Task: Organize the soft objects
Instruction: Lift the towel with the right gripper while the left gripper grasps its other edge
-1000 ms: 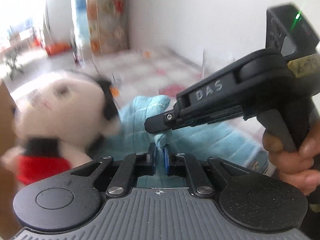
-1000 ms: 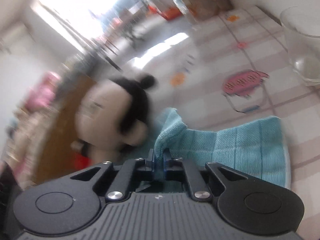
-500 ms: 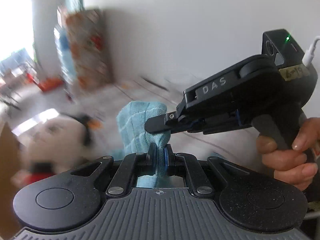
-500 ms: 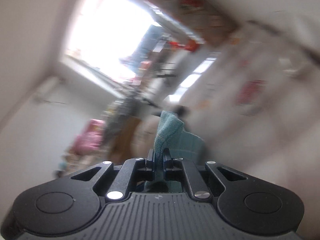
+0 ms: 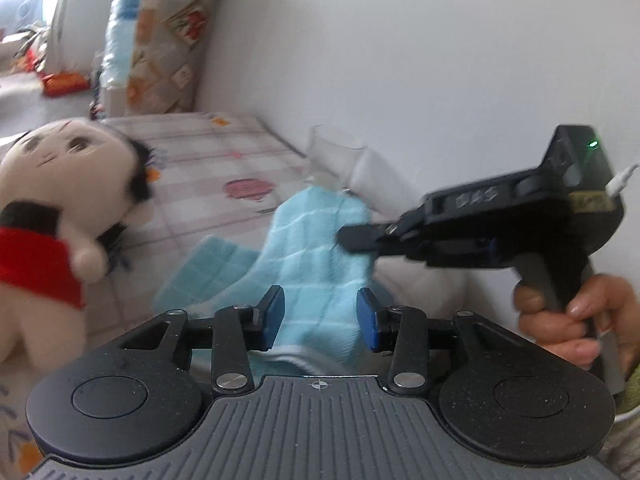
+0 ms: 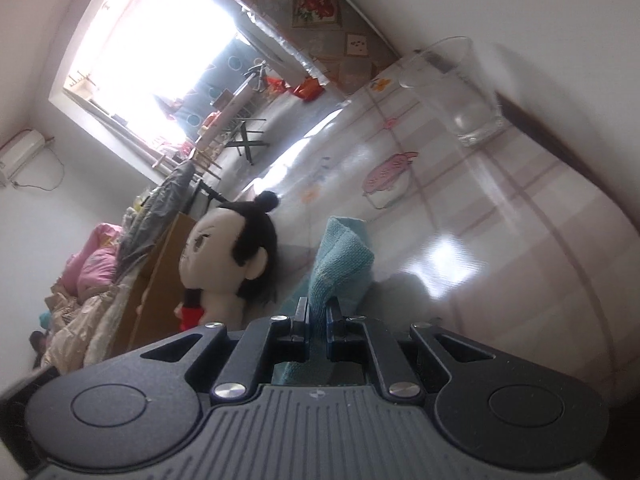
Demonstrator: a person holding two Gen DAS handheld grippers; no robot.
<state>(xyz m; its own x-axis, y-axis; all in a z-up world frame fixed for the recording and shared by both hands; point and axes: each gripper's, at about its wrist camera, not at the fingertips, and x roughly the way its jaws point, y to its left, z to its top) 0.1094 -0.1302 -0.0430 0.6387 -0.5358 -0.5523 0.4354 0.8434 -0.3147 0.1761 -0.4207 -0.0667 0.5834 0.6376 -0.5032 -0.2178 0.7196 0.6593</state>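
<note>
A light blue cloth [image 5: 320, 264] hangs lifted over the checked tablecloth [image 5: 208, 168]. My right gripper [image 5: 354, 237] comes in from the right and is shut on the cloth's upper edge; in its own view the right gripper [image 6: 318, 312] pinches a fold of the cloth [image 6: 340, 256]. My left gripper [image 5: 320, 316] is opening: its blue pads [image 5: 273, 315] stand apart from the cloth's lower part, which lies between them untouched. A plush doll [image 5: 60, 184] with black hair and a red top sits at the left, also seen as the doll [image 6: 228, 248] left of the cloth.
A clear glass [image 5: 332, 160] stands by the white wall behind the cloth, and the glass [image 6: 452, 88] shows at the upper right in the right wrist view. A brown cardboard box [image 6: 160, 272] sits behind the doll. A hand [image 5: 576, 320] grips the right gripper's handle.
The left jaws, earlier shut on the cloth, have parted and let it go. The right gripper has drawn the cloth to the right, so it now hangs spread between the two grippers.
</note>
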